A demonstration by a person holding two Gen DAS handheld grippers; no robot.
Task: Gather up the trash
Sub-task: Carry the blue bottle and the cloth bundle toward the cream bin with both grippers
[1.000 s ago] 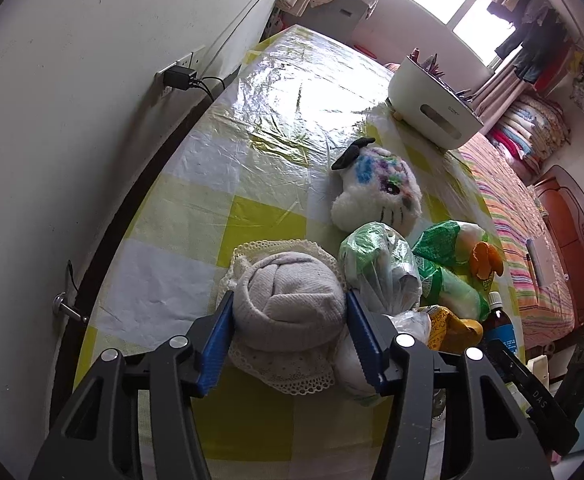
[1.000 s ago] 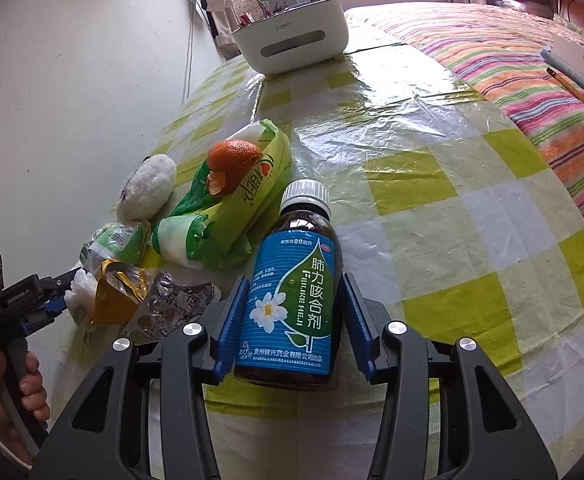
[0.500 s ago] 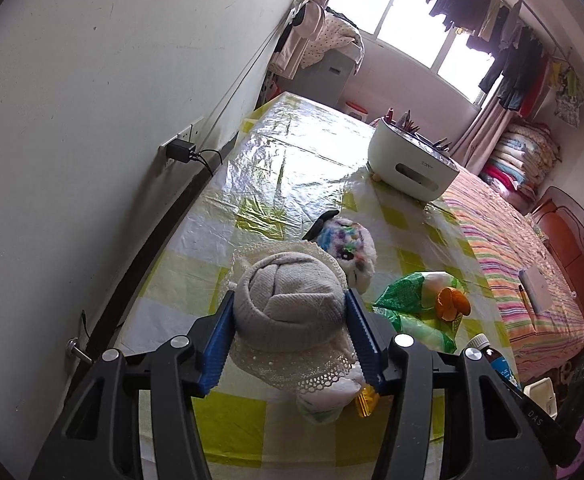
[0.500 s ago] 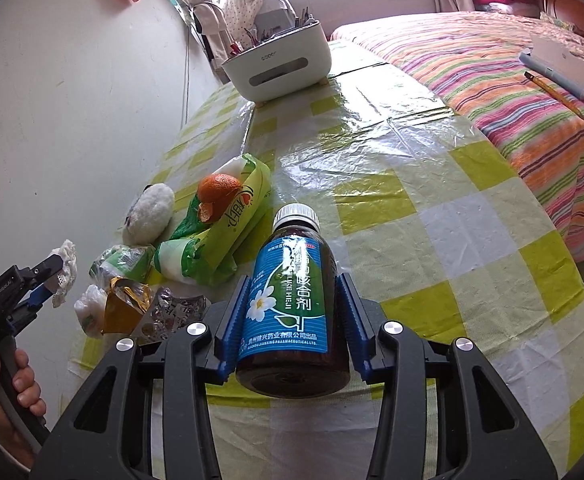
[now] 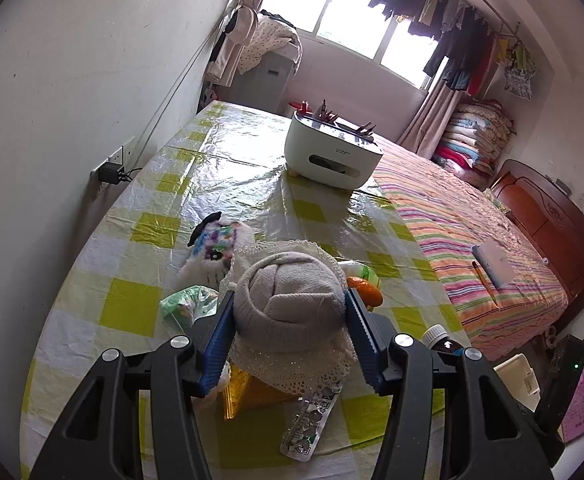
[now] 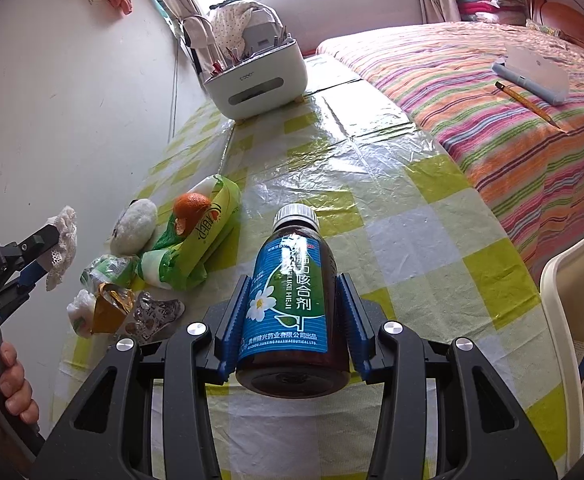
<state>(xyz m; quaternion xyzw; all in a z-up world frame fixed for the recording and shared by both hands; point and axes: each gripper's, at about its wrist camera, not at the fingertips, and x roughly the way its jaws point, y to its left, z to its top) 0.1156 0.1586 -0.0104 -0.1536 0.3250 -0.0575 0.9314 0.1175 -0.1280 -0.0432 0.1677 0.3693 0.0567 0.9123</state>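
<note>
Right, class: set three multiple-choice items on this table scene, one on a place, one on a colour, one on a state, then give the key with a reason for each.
1. Where is the orange peel?
A. on the green bag
B. inside the white caddy
C. on the bed

2. What colour is the syrup bottle label?
A. red
B. mostly blue
C. yellow

3. What is the left gripper doing?
A. hanging open and empty
B. shut on the lace-edged cloth
C. shut on the plush toy

Key: 1 A, it rests on the green bag; 2 B, blue with a white flower; 3 B, both pads press the rolled lace-edged cloth.
</note>
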